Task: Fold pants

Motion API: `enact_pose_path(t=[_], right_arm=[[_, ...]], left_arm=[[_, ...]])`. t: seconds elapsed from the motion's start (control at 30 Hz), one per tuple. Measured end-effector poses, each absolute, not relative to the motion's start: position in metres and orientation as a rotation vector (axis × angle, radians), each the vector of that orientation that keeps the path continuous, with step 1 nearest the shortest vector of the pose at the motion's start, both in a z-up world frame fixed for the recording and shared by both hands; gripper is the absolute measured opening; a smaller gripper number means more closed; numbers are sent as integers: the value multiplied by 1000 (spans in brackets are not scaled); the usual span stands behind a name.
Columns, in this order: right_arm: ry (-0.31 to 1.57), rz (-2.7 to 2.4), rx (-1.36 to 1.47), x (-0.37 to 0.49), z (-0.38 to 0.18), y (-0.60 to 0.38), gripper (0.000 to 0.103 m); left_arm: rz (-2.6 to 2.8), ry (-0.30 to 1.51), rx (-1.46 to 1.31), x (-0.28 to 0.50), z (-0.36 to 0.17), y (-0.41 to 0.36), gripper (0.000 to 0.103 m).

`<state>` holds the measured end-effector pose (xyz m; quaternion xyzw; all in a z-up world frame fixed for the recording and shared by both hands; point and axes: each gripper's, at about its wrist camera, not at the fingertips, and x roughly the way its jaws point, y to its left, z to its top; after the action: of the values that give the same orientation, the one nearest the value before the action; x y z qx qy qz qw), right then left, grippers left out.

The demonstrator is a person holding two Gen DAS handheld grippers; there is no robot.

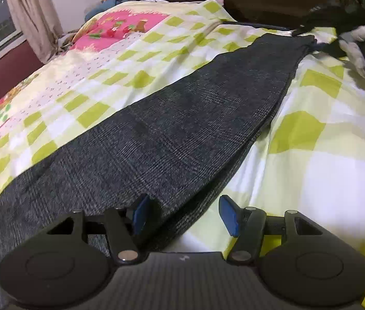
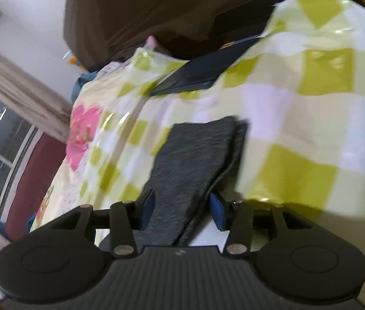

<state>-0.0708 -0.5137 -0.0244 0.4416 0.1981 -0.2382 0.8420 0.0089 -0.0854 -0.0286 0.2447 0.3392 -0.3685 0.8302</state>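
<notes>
Left gripper (image 1: 185, 213), jaws spread astride the edge of the pants (image 1: 172, 129) lying lengthwise, legs stacked, on the bed (image 1: 324, 168); right gripper (image 2: 182, 208) likewise spread near the hems; risk: pinching one layer only, skewing the fold.

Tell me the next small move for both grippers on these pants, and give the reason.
Probably close both. The left gripper and the right gripper each stand open, straddling an end of the gray pants, which lie flat, folded lengthwise, on the checked bedspread. Neither holds cloth yet.
</notes>
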Motion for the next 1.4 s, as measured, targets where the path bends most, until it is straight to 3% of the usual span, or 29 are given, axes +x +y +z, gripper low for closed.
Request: enact_pose_path(t=[0.1,0.13,0.2,0.27,0.43,0.67,0.87,0.97,1.23,1.4], right_arm=[[440,-545,942,-56,-33,-517,45],[441,-547,933,-53,-35,-518,39],[462,-561,932,-47,-40,-523,8],[443,-552,1017,-51,-47,-533,7],[354,-517,997,-68,-33,-521,7],[441,-507,1023,-68,-42,-521,15],[431,-507,590,-85,30,-457,20],[488,-159,535,-41,49,-406,38],[856,570,501,159,5,-221,38],[1051,743,458,218,-29,-162,38]], left_arm=[[-770,717,511,11,-27,-88,72],[-763,711,505,11,-25,-86,72],[-747,704,479,12,-23,-81,72],[-744,723,447,16,-24,-76,72],[-754,745,536,13,-37,-83,74],[-725,732,460,17,-26,-64,74],[-729,770,467,13,-23,-39,74],[-718,714,369,17,-10,-25,75],[-549,643,214,45,-21,10,75],[-558,677,174,57,-38,22,75]])
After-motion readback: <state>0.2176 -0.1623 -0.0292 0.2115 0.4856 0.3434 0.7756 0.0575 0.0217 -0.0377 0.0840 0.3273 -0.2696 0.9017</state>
